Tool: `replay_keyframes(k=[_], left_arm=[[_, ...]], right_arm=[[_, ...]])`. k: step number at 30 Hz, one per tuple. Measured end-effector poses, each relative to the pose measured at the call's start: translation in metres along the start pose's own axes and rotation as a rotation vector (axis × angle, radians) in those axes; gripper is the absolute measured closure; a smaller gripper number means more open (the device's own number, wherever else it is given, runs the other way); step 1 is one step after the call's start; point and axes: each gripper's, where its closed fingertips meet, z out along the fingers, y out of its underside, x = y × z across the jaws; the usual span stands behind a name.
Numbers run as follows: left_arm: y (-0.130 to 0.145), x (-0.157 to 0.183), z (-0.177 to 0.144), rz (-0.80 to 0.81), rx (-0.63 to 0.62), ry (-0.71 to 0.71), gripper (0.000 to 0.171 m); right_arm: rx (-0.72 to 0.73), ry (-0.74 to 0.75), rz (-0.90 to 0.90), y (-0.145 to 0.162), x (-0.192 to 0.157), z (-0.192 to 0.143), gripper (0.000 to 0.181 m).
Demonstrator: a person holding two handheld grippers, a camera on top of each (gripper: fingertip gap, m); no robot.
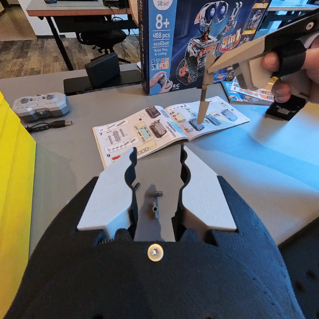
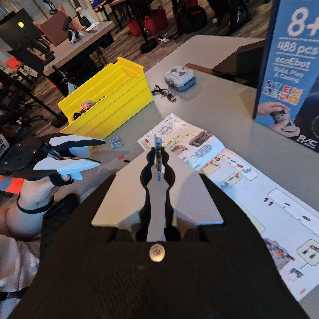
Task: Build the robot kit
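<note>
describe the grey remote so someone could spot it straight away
Start at the yellow bin on the grey table. Beyond its far end lies the remote, a chunky light-grey block with buttons on top. A black USB cable lies beside it; nothing else there has buttons.

yellow bin [image 2: 110, 103] | blue box [image 1: 181, 43] | grey table [image 1: 69, 155]

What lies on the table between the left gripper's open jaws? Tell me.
Left wrist view: two small dark grey plastic connector pieces lie on the bare grey table between the left gripper jaws.
</note>
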Motion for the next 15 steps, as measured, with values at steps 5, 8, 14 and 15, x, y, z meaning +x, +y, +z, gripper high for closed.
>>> replay_keyframes(k=[5, 8, 14, 15], left_arm=[[0.009, 0.003, -0.011, -0.001, -0.041, 0.023, 0.122], [0.013, 0.003, -0.017, 0.01, -0.052, 0.02, 0.122], [0.02, -0.003, -0.024, -0.008, -0.084, 0.038, 0.123], [0.022, -0.004, -0.025, -0.004, -0.104, 0.042, 0.123]], right_arm=[[-0.049, -0.03, 0.02, 0.015, -0.005, 0.01, 0.176], [-0.066, -0.078, 0.066, 0.022, -0.007, 0.017, 0.175], [-0.065, -0.31, 0.263, 0.031, -0.026, 0.026, 0.175], [-0.089, -0.363, 0.307, 0.038, -0.03, 0.028, 0.175]])
